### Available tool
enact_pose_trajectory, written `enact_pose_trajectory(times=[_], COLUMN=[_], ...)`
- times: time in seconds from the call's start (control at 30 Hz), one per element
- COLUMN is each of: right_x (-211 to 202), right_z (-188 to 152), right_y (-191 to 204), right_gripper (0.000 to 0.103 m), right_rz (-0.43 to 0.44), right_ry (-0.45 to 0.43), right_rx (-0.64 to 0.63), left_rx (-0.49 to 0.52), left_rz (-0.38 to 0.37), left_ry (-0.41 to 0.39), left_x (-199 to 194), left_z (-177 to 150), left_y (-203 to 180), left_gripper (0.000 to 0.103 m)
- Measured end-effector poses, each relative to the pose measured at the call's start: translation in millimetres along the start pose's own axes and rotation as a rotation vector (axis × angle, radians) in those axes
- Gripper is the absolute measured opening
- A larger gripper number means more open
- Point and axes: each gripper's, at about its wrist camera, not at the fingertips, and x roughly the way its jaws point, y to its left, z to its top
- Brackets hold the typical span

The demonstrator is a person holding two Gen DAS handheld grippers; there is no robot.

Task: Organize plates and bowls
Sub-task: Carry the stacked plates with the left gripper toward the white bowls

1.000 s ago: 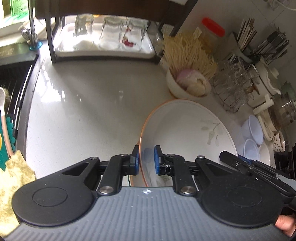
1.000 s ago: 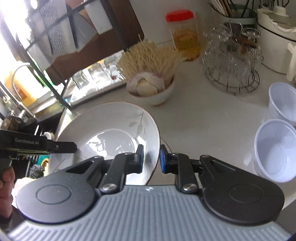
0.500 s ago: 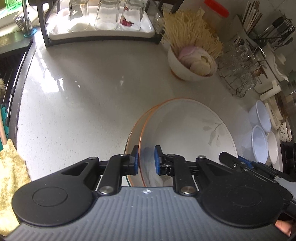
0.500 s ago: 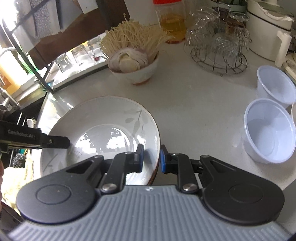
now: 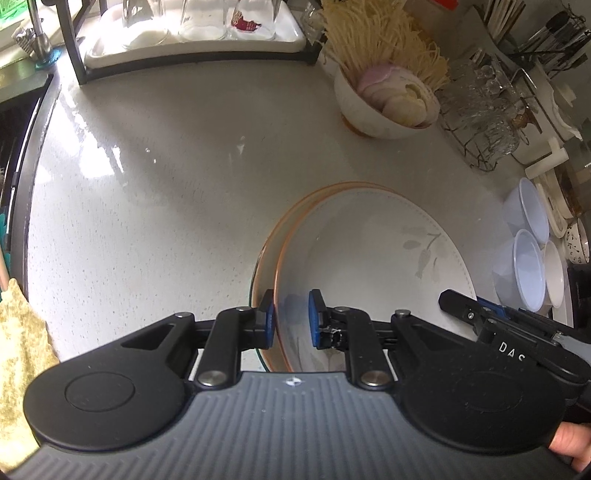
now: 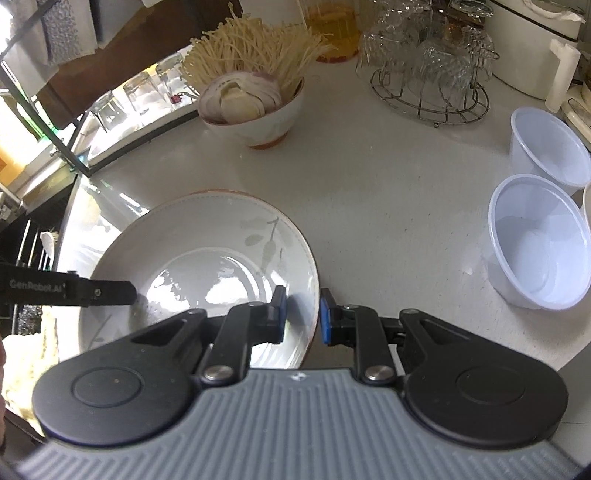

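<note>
A white plate (image 5: 373, 258) with an orange rim and a grey leaf print is held just above the counter, stacked on a second orange-rimmed plate (image 5: 263, 266) whose edge shows at its left. My left gripper (image 5: 291, 317) is shut on the plates' left rim. My right gripper (image 6: 302, 312) is shut on the right rim of the white plate (image 6: 207, 266). The left gripper's finger (image 6: 99, 293) shows at the plate's far side in the right wrist view. The right gripper's finger (image 5: 476, 314) shows in the left wrist view.
A bowl of sliced onion and enoki mushrooms (image 6: 255, 107) stands behind. Clear plastic bowls (image 6: 539, 240) sit at the right. A wire rack of glasses (image 6: 428, 70) is at the back right. A tray of upturned glasses (image 5: 192, 33) and the sink (image 5: 14, 122) lie at the left.
Both grippers have carried the plates back and lower toward the counter's near edge. The bowl of mushrooms and the tray now lie farther away. The grips have not changed.
</note>
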Motion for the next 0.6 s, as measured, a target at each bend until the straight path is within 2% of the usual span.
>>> enact_pose_trajectory(times=[0.6], right_x=[12.1], right_z=[8.0], right_y=[4.1], right_gripper=[0.023], right_rz=[-0.010], right_ry=[0.007], right_rx=[-0.002], left_rx=[-0.039], left_rz=[-0.055], left_ry=[0.011], left_x=[-12.1], left_z=[4.5], left_y=[13.1], left_gripper=[0.022])
